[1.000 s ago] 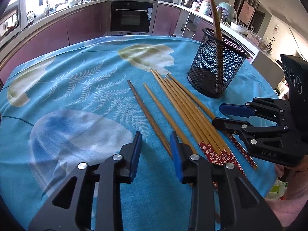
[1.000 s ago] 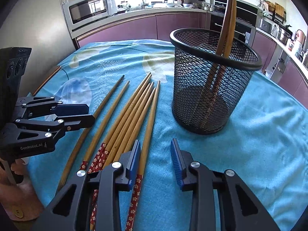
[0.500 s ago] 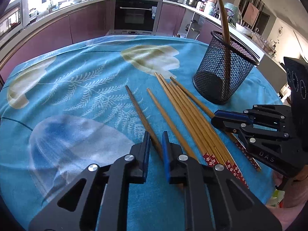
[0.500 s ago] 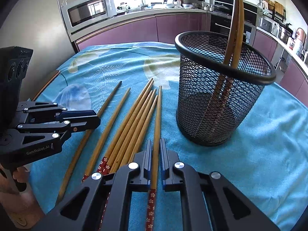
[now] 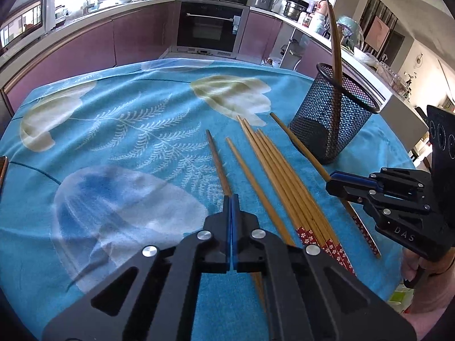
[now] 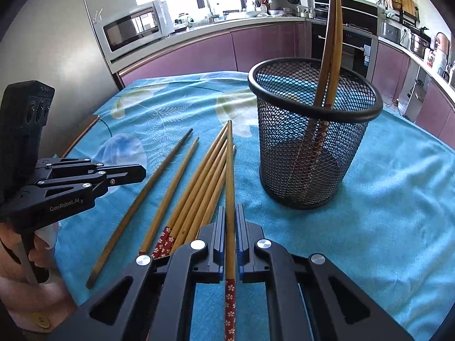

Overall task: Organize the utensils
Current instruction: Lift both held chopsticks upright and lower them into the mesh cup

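Note:
Several wooden chopsticks (image 5: 281,179) lie side by side on the blue tablecloth (image 5: 113,130), some with red flowered ends. A black mesh holder (image 6: 312,130) stands upright with two chopsticks (image 6: 331,37) in it; it also shows in the left wrist view (image 5: 332,119). My right gripper (image 6: 230,213) is shut on a red-ended chopstick (image 6: 229,170), lifted slightly above the others. My left gripper (image 5: 231,201) is shut at the dark chopstick (image 5: 217,162); its jaws meet over the stick's near end, which is hidden.
The table's right edge lies just beyond the holder (image 5: 398,142). A phone edge (image 5: 2,167) rests at the far left of the table. Kitchen counters, an oven (image 5: 210,28) and a microwave (image 6: 133,28) surround the table.
Both grippers went from open to shut. The right one closed on the rightmost red-ended chopstick and raised it. The left one closed at the dark chopstick on the left.

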